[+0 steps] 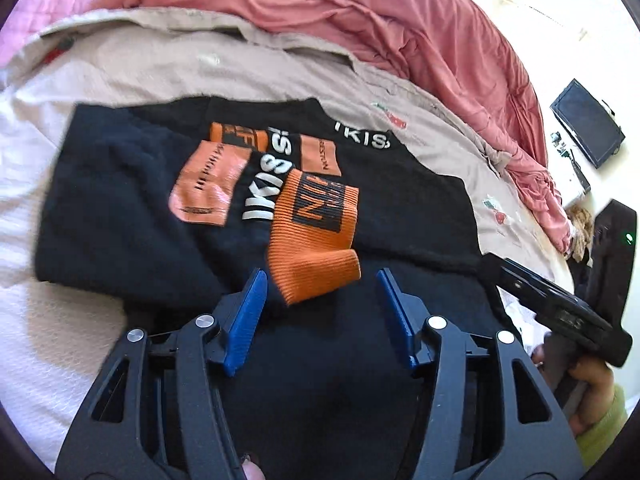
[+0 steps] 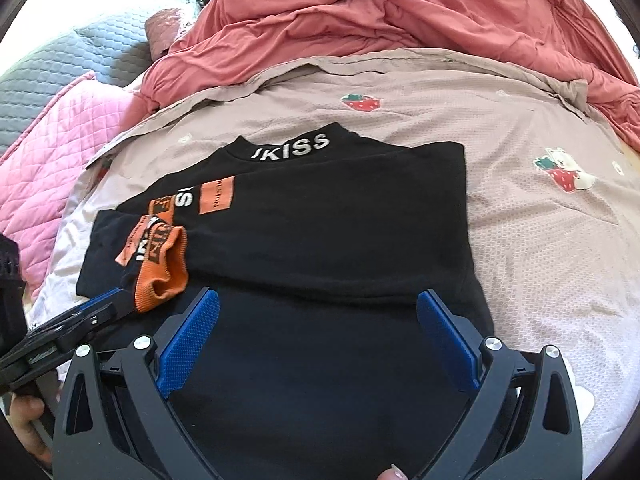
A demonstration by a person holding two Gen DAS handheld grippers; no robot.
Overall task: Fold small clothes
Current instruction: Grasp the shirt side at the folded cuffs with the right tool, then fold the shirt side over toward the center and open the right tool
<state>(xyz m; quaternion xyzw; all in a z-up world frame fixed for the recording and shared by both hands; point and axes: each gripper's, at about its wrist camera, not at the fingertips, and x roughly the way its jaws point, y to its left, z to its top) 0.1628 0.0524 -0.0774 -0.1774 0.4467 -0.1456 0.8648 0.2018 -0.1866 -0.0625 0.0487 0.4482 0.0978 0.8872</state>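
A black sweater [image 1: 120,200] with white lettering and orange patches lies flat on a beige strawberry-print blanket [image 1: 160,64], both sleeves folded across its front. The ribbed orange cuff [image 1: 316,248] of one sleeve lies loose just ahead of my left gripper [image 1: 322,276], whose blue pads stand apart and press on nothing. In the right wrist view my right gripper [image 2: 320,294] hovers open over the lower body of the sweater [image 2: 320,220]. The orange cuff [image 2: 164,268] sits to its left, beside a blue finger [image 2: 104,300] of the left gripper.
A bunched red-pink duvet [image 2: 400,12] lies behind the blanket [image 2: 520,220]. Pink [image 2: 52,152] and grey [image 2: 60,60] quilted pillows sit at the far left. A dark flat device [image 1: 588,122] lies off the bed's right side. A hand [image 1: 588,380] holds the right gripper's black body [image 1: 560,304].
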